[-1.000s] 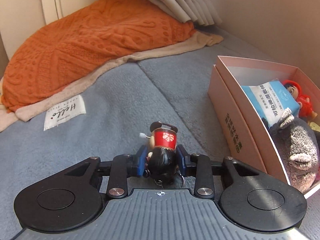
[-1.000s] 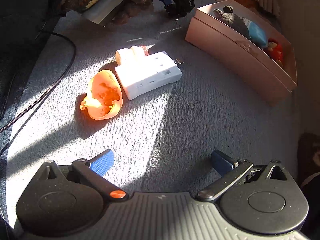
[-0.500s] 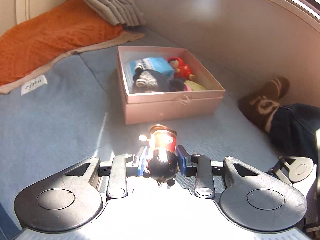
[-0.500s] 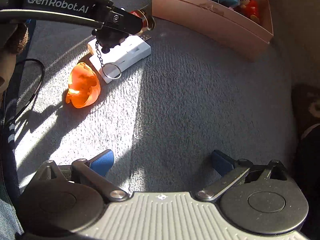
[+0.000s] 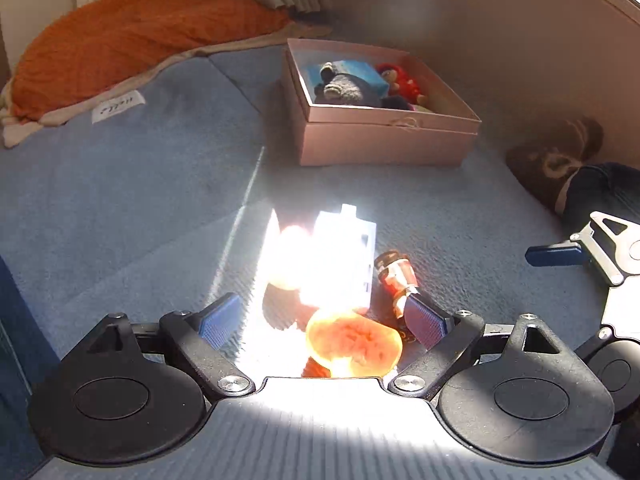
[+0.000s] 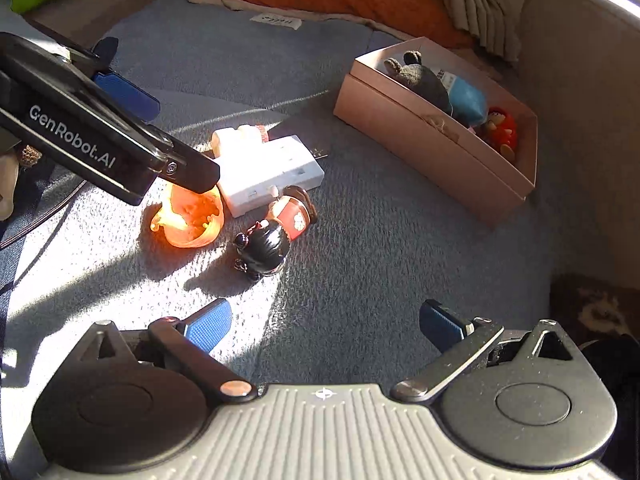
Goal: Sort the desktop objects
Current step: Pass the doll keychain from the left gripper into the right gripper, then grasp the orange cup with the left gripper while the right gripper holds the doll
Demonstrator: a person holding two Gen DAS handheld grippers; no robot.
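Observation:
A small doll keychain (image 6: pixel 276 228) with black hair and a red body lies on the blue-grey mat, beside a white power adapter (image 6: pixel 268 172) and an orange toy (image 6: pixel 190 216). The doll also shows in the left wrist view (image 5: pixel 396 276), next to my right fingertip (image 5: pixel 424 320). My left gripper (image 5: pixel 320 320) is open and empty just above the orange toy (image 5: pixel 354 344). My right gripper (image 6: pixel 324 328) is open and empty, short of the doll. The pink box (image 5: pixel 384 140) holds a grey plush, a blue packet and a red doll.
An orange blanket (image 5: pixel 132 36) and folded grey cloth lie at the far side. A brown slipper (image 5: pixel 556 160) and a dark trouser leg are at the right. A beige wall runs behind the box (image 6: pixel 436 140). A black cable lies at the left (image 6: pixel 32 224).
My left gripper has opened and let go of the doll keychain, which now lies on the mat beside the adapter. The right gripper has stayed open.

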